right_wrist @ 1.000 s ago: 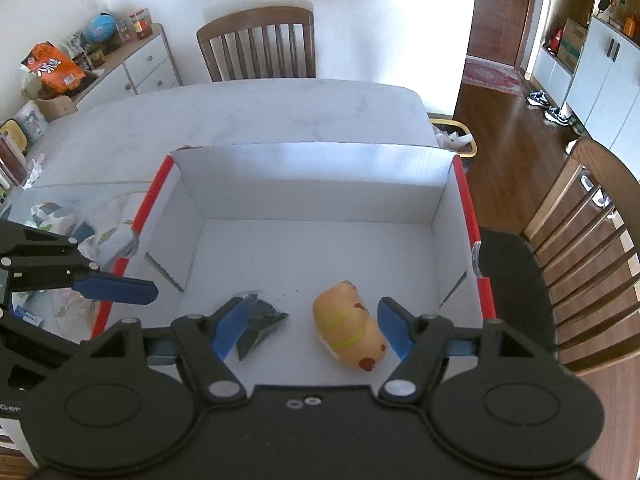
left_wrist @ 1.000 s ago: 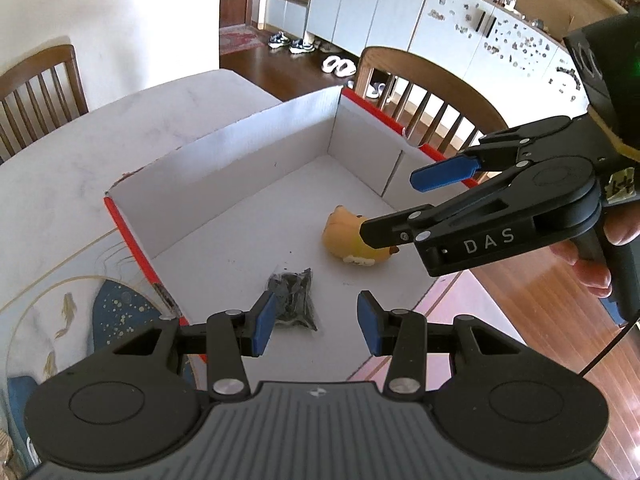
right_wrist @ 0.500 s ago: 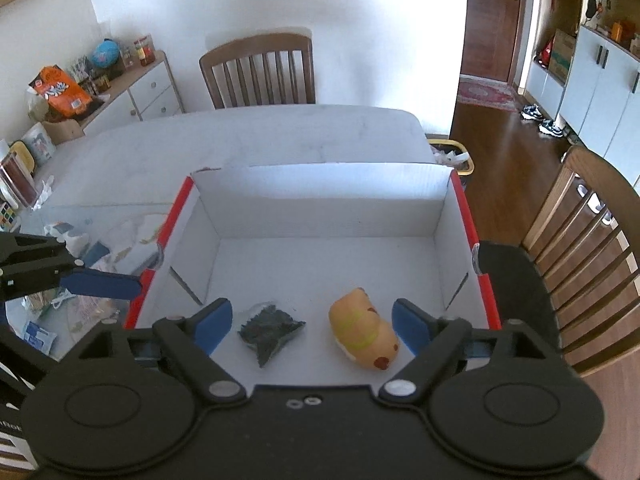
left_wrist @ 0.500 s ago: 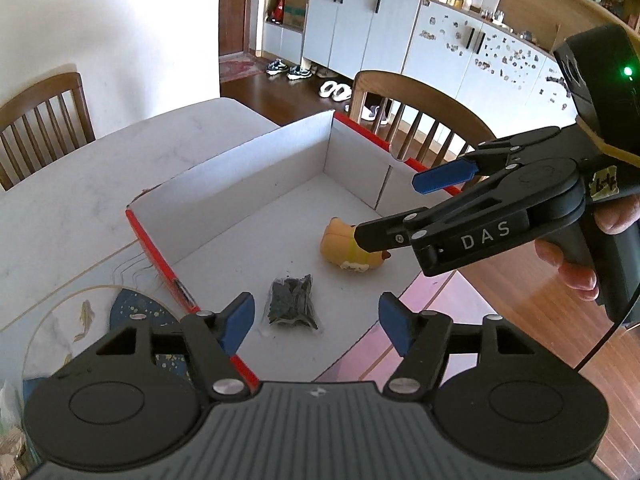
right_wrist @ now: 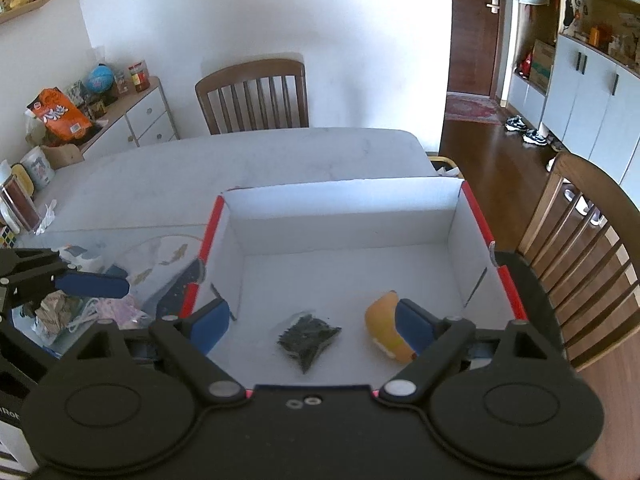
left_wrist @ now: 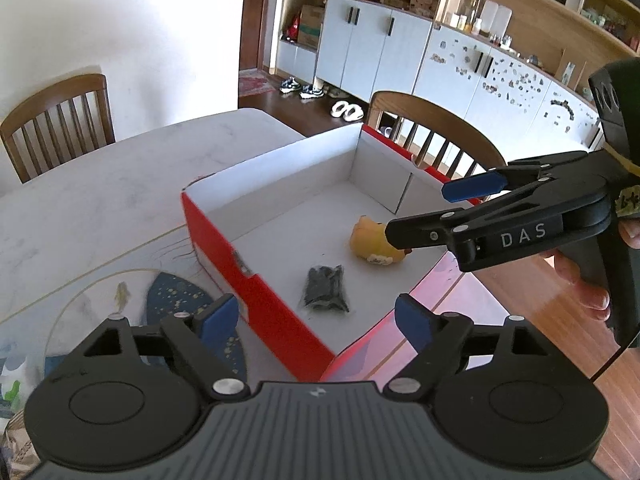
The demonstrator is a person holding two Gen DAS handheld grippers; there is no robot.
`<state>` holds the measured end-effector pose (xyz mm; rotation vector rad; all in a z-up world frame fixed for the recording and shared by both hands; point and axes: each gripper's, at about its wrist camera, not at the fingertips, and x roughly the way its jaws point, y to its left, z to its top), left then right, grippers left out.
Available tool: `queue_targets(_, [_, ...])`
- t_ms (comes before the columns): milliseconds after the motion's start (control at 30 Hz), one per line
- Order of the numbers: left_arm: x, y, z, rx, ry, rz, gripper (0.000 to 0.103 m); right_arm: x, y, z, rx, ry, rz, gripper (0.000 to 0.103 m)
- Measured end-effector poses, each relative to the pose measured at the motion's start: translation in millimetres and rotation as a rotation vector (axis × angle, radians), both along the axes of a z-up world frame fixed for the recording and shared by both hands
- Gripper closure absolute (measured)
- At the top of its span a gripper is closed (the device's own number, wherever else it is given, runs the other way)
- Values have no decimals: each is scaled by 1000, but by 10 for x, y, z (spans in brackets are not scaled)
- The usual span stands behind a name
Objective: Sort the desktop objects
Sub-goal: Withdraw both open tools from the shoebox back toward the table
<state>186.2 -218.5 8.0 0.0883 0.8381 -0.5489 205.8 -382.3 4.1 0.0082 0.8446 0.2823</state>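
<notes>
**Two items lie in the box, both grippers released above it**

While its jaws are opening with nothing between them, the left gripper [left_wrist: 316, 320] hangs over the near left corner of the red-sided cardboard box [left_wrist: 256, 292], its blue pads straddling that corner. The right gripper [right_wrist: 310, 326] is also spreading its jaws, above the near edge of the same box; in its own view the right pad stands in front of the yellow plush toy [right_wrist: 382, 326] without pressing it, and the left wrist view shows that gripper [left_wrist: 416, 214] raised above the box floor, held by a hand [left_wrist: 588, 284] at the right edge.

On the white floor of the box, near its near edge, lies a small dark packet [left_wrist: 325, 289], flat and wrinkled. Just beside it, toward the right wall, rests the plush toy [left_wrist: 370, 242], apart from the packet.

Left of the box, on the table [left_wrist: 100, 200], a clear mat printed with a dark blue fish design [left_wrist: 172, 300] runs up to the box's red side. In the right wrist view, crumpled wrappers and string [right_wrist: 76, 312] sit on the mat near the table's left edge, with a Rubik's cube [right_wrist: 7, 237] further back on that edge. The far half of the pale marble-patterned tabletop is bare.

Wooden chairs [right_wrist: 254, 96] stand at the far end and along the right side of the table. Beyond them are a white wall, a low drawer unit with a globe [right_wrist: 98, 78] and an orange snack bag [right_wrist: 60, 116], a dark wood floor, shoes [left_wrist: 302, 88] by white cabinets, and a brown door [right_wrist: 476, 28].
</notes>
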Motion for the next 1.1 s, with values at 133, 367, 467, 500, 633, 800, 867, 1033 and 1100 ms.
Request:
queue_targets(133, [-84,157,18,-7,-24,0,6,-78,153,19,2,-14,-16,12])
queue_targets(367, [-209,418,49,-34,-52,-1,1,-219,403,50,7,-33,-37,12])
queue_targets(467, [-247,554,63,-47,-60,11,1,-288,530,67,5,-46,-36,12])
queue_targets(500, [-259,605,63,-52,-63,16,1,-313,577,73,4,-51,-37,12])
queue_targets(633, [-319,806,76,-59,-77,34,0,-378,773,99,12,-74,-36,12])
queue_targets(800, [-388,1088,95,-58,-109,59,0,-429,1026,103,16,-97,-38,11])
queue_targets(867, [-406,1196,98,-61,-117,70,0,-461,1134,99,15,-108,-35,11])
queue_targets(1033, [-465,1482,98,-64,-138,109,0,-522,1379,85,23,-130,-29,11])
queue_targets(1100, [-491,1583,95,-64,-149,125,0,-535,1459,71,31,-129,-32,11])
